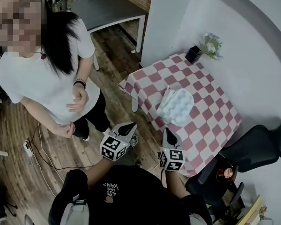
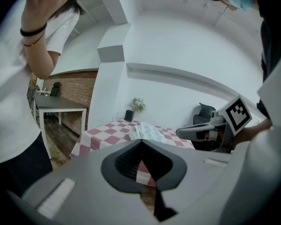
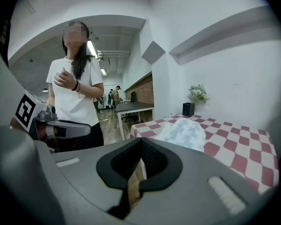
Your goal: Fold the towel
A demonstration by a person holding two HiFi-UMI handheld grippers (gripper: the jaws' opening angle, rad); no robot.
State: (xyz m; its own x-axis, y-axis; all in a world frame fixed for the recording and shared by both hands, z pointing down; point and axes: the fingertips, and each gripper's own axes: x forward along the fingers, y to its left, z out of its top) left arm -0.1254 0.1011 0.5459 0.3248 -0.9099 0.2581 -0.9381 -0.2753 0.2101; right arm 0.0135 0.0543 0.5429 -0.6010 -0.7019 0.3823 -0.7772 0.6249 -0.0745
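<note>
On the checked table (image 1: 210,125) the towel (image 1: 177,106) is laid in a lump near the middle — folded or just bunched, it cannot be told. Off the near edge the left tongs (image 1: 129,127) and right tongs (image 1: 168,134) are held closed and empty, so nothing is tugged.

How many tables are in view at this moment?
2. The checked-cloth table stands at the right of the head view, with the towel lying on it; the grey table stands farther off at the top. Others may be hidden out of frame.
</note>
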